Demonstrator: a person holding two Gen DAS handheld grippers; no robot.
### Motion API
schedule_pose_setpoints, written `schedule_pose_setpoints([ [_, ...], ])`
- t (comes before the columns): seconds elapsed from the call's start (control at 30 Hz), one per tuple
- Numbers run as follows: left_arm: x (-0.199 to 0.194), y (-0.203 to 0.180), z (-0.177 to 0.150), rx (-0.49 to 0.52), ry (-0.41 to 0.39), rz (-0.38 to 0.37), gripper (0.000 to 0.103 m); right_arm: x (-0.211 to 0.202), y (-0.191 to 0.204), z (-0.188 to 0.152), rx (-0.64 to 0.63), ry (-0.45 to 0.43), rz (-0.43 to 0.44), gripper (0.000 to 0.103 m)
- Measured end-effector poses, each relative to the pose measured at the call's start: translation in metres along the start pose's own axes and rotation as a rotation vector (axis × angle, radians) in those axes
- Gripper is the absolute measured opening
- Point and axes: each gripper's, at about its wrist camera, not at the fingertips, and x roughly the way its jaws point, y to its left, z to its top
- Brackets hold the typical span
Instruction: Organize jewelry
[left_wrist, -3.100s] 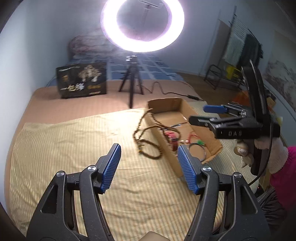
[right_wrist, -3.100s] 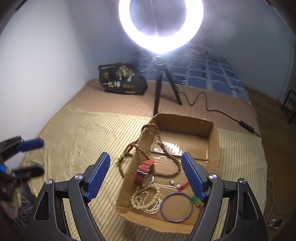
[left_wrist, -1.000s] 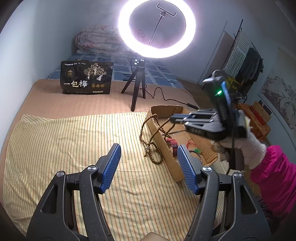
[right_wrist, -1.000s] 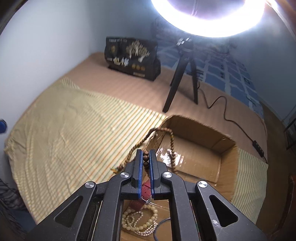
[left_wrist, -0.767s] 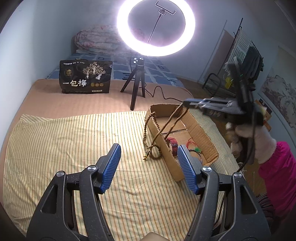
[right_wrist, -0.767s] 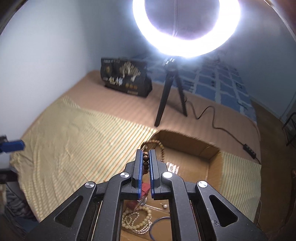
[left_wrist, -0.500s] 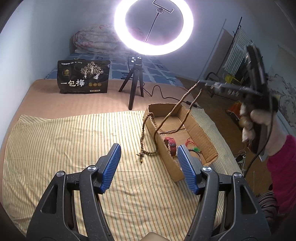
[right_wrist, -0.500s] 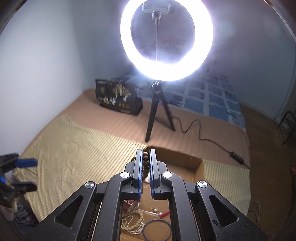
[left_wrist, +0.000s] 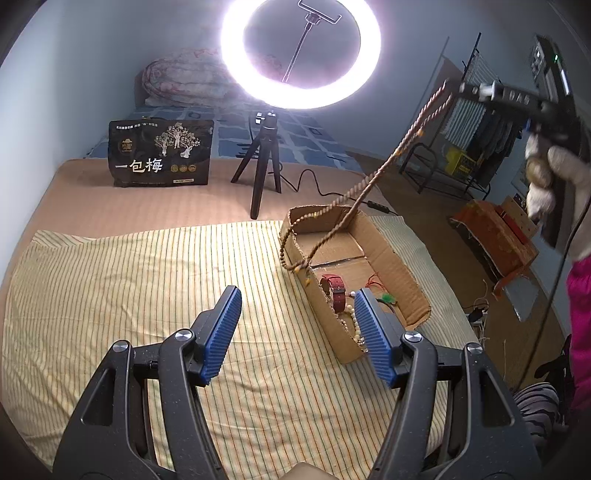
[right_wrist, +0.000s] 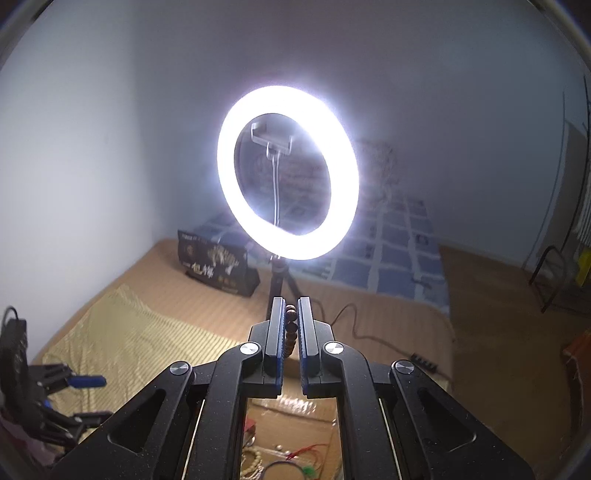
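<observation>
Necklace (left_wrist: 364, 190) of brown beads clamped in right tongs (right_wrist: 290, 321), strung taut up from cardboard box (left_wrist: 391, 254) at bed's right edge, tail snagged on box's near wall. Left tongs (left_wrist: 299, 332) apart, empty, over striped cloth (left_wrist: 147, 280). Step: lifting strand out. Next: clear snag, lay on cloth.

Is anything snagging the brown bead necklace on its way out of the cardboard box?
Yes. The brown bead necklace, clamped in the right gripper, drapes over the cardboard box's left wall, its lower loop hanging outside.
</observation>
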Motion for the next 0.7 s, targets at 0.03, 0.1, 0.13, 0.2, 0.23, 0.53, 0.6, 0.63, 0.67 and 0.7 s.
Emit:
schedule_pose_setpoints([
  [0.03,0.001,0.0,0.0,0.0,0.001,-0.001,0.065,-0.004,0.0,0.004,-0.004,-0.009,-0.005,0.005],
  [0.1,0.001,-0.001,0.001,0.0,0.002,-0.005,0.065,-0.01,-0.001,0.013,-0.011,-0.024,-0.016,0.005],
  [0.13,0.001,-0.001,0.001,0.001,0.002,-0.006,0.065,-0.012,-0.001,0.015,-0.014,-0.031,-0.021,0.005],
  [0.2,0.001,-0.002,0.0,0.001,0.003,-0.009,0.065,-0.017,0.001,0.022,-0.022,-0.04,-0.027,0.005],
  [0.23,0.001,-0.002,0.0,0.002,0.003,-0.01,0.065,-0.018,0.0,0.025,-0.027,-0.044,-0.031,0.005],
  [0.53,0.001,-0.004,0.0,0.002,0.002,-0.015,0.065,0.001,-0.004,0.011,-0.018,0.02,-0.03,0.005],
  [0.6,0.0,-0.003,0.0,0.0,0.003,-0.015,0.065,0.012,-0.01,-0.003,0.004,0.054,-0.029,0.005],
  [0.63,0.0,-0.004,-0.001,0.0,0.003,-0.015,0.065,0.017,-0.012,-0.009,0.01,0.067,-0.031,0.005],
  [0.67,0.0,-0.004,-0.001,0.0,0.003,-0.015,0.065,0.022,-0.015,-0.016,0.019,0.08,-0.032,0.005],
  [0.7,0.001,-0.004,-0.001,0.001,0.004,-0.016,0.065,0.026,-0.017,-0.021,0.029,0.093,-0.03,0.005],
])
